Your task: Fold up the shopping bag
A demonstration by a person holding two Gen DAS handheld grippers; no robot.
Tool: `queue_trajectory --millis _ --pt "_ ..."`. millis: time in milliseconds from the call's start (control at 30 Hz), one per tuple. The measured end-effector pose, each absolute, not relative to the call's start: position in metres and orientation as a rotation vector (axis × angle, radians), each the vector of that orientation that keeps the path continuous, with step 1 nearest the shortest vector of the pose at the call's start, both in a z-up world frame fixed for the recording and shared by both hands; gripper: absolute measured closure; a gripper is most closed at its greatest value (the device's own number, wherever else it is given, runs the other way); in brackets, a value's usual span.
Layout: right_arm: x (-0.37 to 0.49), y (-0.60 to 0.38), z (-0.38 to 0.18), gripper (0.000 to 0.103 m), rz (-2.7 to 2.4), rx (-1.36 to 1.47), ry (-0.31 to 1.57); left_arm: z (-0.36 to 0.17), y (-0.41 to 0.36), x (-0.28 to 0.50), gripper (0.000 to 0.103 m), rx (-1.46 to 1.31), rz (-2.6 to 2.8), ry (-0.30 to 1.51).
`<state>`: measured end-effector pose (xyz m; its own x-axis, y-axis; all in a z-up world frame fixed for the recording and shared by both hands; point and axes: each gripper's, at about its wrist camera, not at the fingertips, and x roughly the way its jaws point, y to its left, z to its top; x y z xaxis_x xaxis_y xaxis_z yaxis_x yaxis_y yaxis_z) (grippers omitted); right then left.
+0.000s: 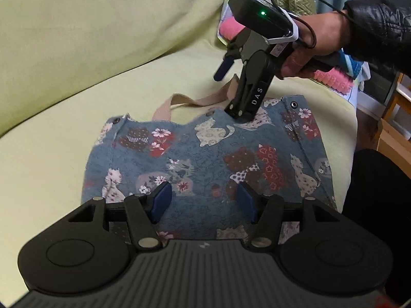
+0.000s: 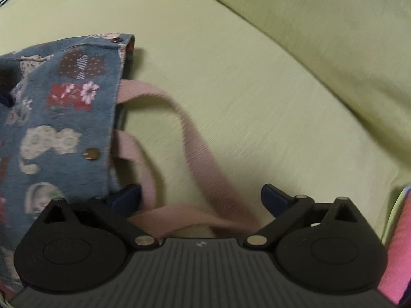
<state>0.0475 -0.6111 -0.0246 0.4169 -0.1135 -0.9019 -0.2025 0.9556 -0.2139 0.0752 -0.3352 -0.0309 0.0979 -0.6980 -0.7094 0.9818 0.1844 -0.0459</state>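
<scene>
A blue fabric shopping bag [image 1: 205, 159] with cat and flower prints lies flat on a yellow-green sofa seat [image 1: 64, 118]. Its beige strap handles [image 1: 185, 101] stick out from the far rim. My left gripper [image 1: 203, 200] is open just above the bag's near part, holding nothing. My right gripper [image 1: 232, 91], held by a hand, points down at the bag's top rim by the handles. In the right wrist view the right gripper [image 2: 201, 200] is open, with the pinkish handle loop [image 2: 190, 148] lying between its fingers and the bag [image 2: 56, 118] at the left.
The sofa backrest [image 1: 102, 20] rises behind the seat. Pink and patterned cloths [image 1: 231, 29] lie at the sofa's far right end. A pink cloth [image 2: 395, 251] shows at the right edge of the right wrist view. Wooden furniture [image 1: 393, 128] stands to the right.
</scene>
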Motion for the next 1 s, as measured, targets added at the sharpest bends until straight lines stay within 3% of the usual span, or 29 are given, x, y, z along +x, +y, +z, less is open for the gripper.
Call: queue_trajectory --millis 133,233,333,367,633,767,867,1000 --pt "0.057 -0.616 -0.021 0.015 -0.025 -0.423 1.04 -0.032 -0.334 0.078 0.043 0.497 -1.334 0.702" --pt "0.06 -0.606 -0.016 0.021 -0.12 -0.635 0.856 -0.035 -0.335 0.077 0.043 0.508 -1.333 0.702" --pt "0.062 -0.602 -0.007 0.019 -0.221 -0.777 0.644 -0.037 -0.335 0.078 0.043 0.493 -1.335 0.709" --pt "0.066 -0.607 -0.004 0.014 -0.21 -0.737 0.669 -0.038 -0.336 0.078 0.043 0.489 -1.333 0.712" --pt "0.059 -0.629 -0.012 0.013 -0.157 -0.525 0.895 -0.04 -0.333 0.078 0.043 0.475 -1.328 0.716" --pt "0.033 -0.623 -0.008 0.011 -0.139 -0.462 0.908 -0.04 -0.333 0.079 0.043 0.464 -1.327 0.717" --pt "0.026 -0.632 0.0 0.002 -0.16 -0.41 0.89 -0.038 -0.334 0.079 0.043 0.456 -1.326 0.714" --pt "0.035 -0.649 -0.014 0.002 -0.174 -0.398 0.949 -0.037 -0.337 0.078 0.043 0.454 -1.33 0.707"
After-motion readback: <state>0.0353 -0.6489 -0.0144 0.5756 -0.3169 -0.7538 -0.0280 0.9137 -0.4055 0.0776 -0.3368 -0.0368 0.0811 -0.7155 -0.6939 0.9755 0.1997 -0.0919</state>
